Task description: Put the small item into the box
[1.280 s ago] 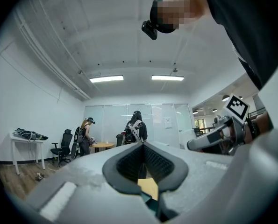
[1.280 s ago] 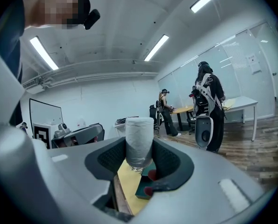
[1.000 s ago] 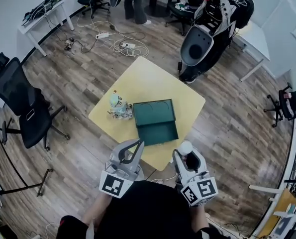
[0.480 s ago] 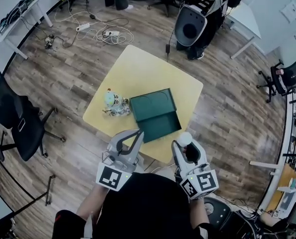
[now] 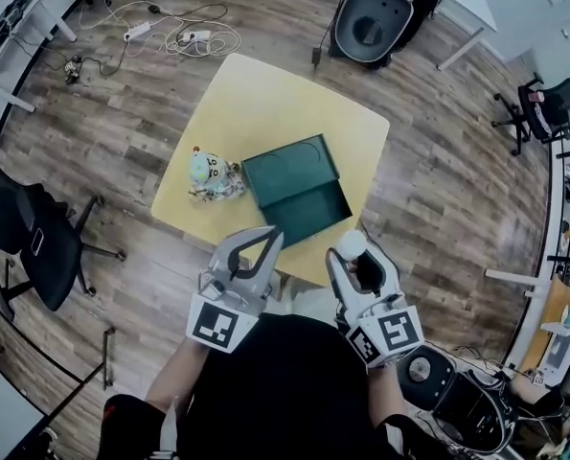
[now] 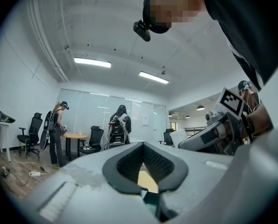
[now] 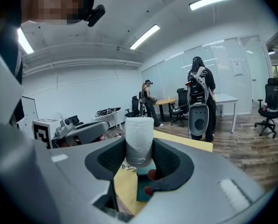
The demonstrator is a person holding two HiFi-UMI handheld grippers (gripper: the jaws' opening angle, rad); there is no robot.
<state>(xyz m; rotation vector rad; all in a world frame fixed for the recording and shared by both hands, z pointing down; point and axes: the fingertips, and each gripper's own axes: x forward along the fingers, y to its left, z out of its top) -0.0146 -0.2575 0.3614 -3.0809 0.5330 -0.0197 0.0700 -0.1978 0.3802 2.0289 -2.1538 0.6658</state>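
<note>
An open dark green box [image 5: 299, 192] lies on the yellow table [image 5: 265, 103], its lid folded back. A small pale toy [image 5: 211, 176] stands just left of the box. My right gripper [image 5: 353, 249] hovers over the table's near edge, shut on a white roll [image 5: 352, 243]. In the right gripper view the roll [image 7: 139, 141] stands upright between the pads of that gripper [image 7: 139, 155]. My left gripper [image 5: 272, 232] is beside it at the near edge, fingertips together with nothing held. Through its loop [image 6: 143, 146] I see a bit of table and box.
A black office chair [image 5: 21, 218] stands left of the table. A dark scooter-like machine [image 5: 376, 12] sits beyond the far corner, and cables [image 5: 184, 36] lie on the wood floor. People stand at a round table [image 6: 73, 136] in the background.
The head view has shifted, so the table and box sit higher and turned in the picture. Both grippers keep their places near the table's near edge; the right one still holds the roll.
</note>
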